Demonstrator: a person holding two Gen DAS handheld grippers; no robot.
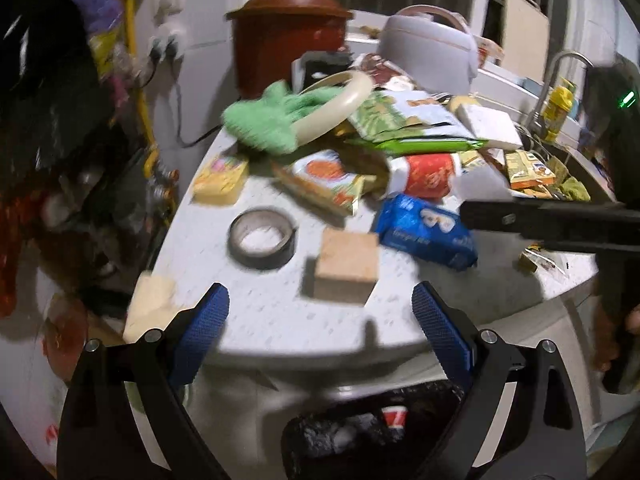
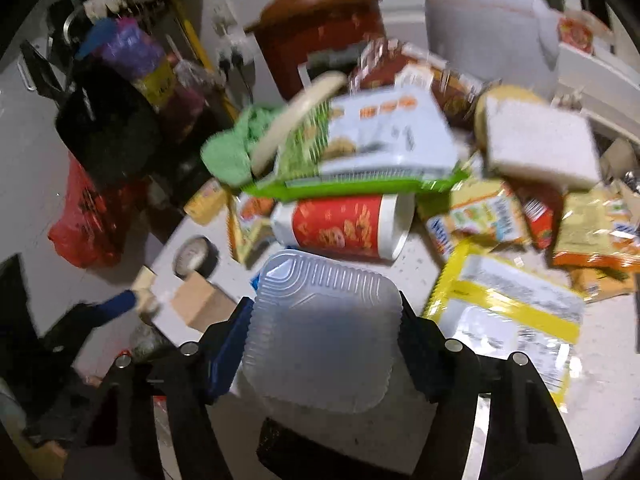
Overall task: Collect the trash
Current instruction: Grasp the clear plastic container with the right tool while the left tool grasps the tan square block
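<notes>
Across the middle of both views, a white speckled stone countertop [image 1: 280, 320], rounded at its near edge. At the upper centre, a brown lidded clay pot [image 1: 286, 36] beside a white rice cooker [image 1: 428, 46]. Heaped across the centre and right, a pile of crinkled food wrappers [image 2: 372, 148], topped by a green-edged glossy packet, with a red printed paper cup [image 2: 344, 226] lying on its side beneath. Only in the left wrist view: at the bottom centre, below the counter edge, a black-lined trash bin [image 1: 372, 432] with a red-and-white cup inside; a blue shiny packet [image 1: 426, 232] at right of centre; open counter between the blue-padded fingers. Only in the right wrist view: a clear ribbed plastic tray [image 2: 324, 332], squarish with rounded corners, at the lower centre, clamped at its sides by the right gripper [image 2: 324, 344]; a yellow-bordered flat packet [image 2: 508, 312] at the lower right. In both: a plain cardboard box [image 1: 346, 268], a grey tape roll [image 1: 262, 238] just left of it, a fuzzy green cloth [image 1: 264, 120] further up. At the bottom, left gripper [image 1: 320, 308] spread wide, holding nothing, near the counter's front edge. Heavy motion blur throughout.
</notes>
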